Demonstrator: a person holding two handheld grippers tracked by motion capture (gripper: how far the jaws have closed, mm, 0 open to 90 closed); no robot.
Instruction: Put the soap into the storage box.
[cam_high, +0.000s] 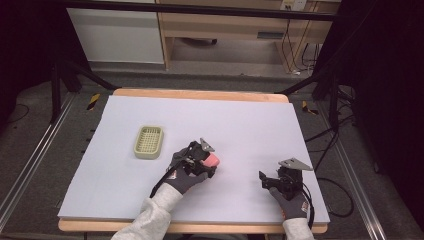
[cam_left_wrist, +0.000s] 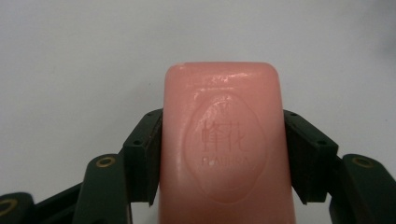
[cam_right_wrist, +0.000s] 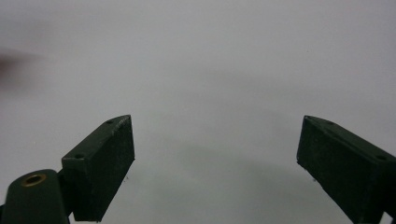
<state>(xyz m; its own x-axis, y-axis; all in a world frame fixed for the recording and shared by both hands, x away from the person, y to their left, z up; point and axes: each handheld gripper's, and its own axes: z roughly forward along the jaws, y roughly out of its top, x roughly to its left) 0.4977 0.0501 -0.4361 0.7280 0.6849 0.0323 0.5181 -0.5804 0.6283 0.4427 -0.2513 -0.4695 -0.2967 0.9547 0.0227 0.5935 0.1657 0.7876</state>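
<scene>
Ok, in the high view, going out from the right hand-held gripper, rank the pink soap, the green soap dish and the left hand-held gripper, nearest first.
From the right hand-held gripper, at the table's near right:
1. Pink soap, to its left, clamped in the left one's jaws.
2. Left hand-held gripper, just behind the soap; nearly level with it.
3. Green soap dish, farthest, on the left.

Pink soap bar (cam_left_wrist: 224, 144); pale green slotted dish (cam_high: 149, 142); lilac table (cam_high: 250, 125).

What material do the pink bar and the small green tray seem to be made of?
Pink bar: probably soap; smooth, waxy, slightly glossy surface with an oval stamp and characters pressed into it. Green tray: probably moulded plastic, matte pale green, with a slotted grid floor like a soap dish; too small to be sure.
</scene>
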